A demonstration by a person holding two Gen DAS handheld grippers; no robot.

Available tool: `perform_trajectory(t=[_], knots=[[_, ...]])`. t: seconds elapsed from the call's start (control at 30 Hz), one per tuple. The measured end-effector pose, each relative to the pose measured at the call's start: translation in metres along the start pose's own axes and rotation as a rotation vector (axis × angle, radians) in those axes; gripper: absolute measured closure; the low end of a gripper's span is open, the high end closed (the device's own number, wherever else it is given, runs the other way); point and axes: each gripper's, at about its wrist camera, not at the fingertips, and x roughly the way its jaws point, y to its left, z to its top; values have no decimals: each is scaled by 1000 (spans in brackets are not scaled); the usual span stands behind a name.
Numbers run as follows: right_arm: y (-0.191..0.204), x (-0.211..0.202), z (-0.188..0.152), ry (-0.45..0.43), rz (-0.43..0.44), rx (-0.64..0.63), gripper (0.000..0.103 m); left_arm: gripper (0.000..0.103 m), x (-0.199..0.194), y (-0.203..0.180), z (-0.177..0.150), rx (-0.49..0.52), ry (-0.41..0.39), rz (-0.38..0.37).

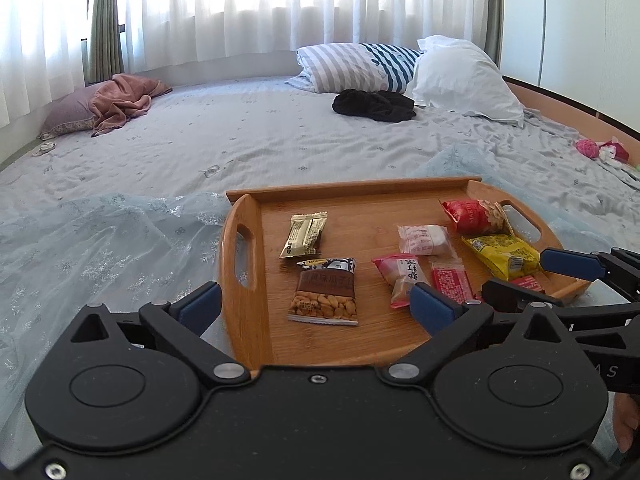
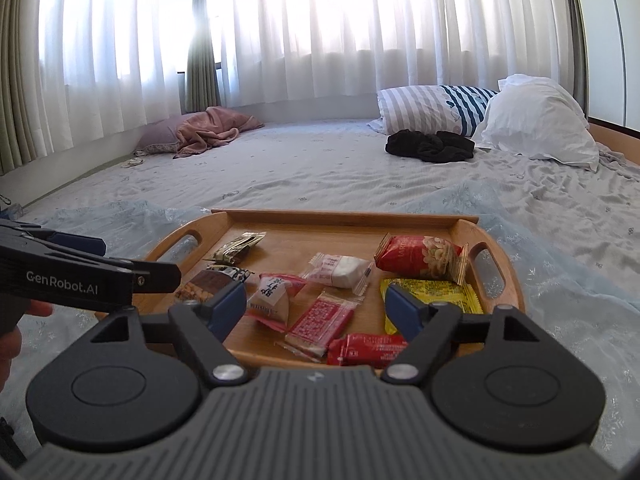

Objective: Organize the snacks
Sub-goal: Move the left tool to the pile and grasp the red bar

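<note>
A wooden tray (image 1: 360, 344) (image 2: 344, 224) lies on the bed and holds several snack packets. On its left are a brown peanut packet (image 1: 326, 292) and a beige bar (image 1: 304, 234). On its right are a red nut bag (image 1: 474, 214) (image 2: 420, 258), a yellow packet (image 1: 502, 254) (image 2: 436, 296), a white-pink sweet (image 1: 424, 240) (image 2: 340, 270), a pink packet (image 1: 400, 278) (image 2: 272, 300) and red packets (image 2: 320, 318) (image 2: 368, 350). My left gripper (image 1: 316, 306) is open over the tray's near left edge, empty. My right gripper (image 2: 316, 306) is open over the near right part, empty.
A sheer pale blue cloth (image 1: 100, 248) lies under and around the tray. Further back on the bed are striped and white pillows (image 1: 460, 72), a black garment (image 1: 374, 106) and a pink blanket on a pillow (image 1: 116, 102). Curtains hang behind.
</note>
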Motion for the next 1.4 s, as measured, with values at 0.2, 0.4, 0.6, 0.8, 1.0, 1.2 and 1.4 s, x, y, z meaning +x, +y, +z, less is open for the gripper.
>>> perform_trajectory(t=[0.2, 0.4, 0.6, 0.8, 1.0, 1.2, 1.4], knots=[[2, -19, -12, -7, 17, -17, 14, 2, -20, 3, -11, -42, 8, -28], [6, -35, -28, -7, 23, -46, 13, 2, -33, -2, -29, -36, 22, -24], [10, -45, -53, 1, 8, -57, 13, 2, -35, -6, -51, -73, 61, -37], [17, -56, -76, -17, -8, -57, 11, 5, -39, -12, -70, -104, 74, -55], [28, -69, -91, -66, -23, -67, 7, 16, -44, -21, -79, -115, 68, -62], [41, -71, -102, -69, -19, -91, 6, 44, -37, -26, -82, -125, 99, -110], [54, -70, -110, -71, -20, -102, 5, 57, -29, -28, -85, -145, 123, -146]])
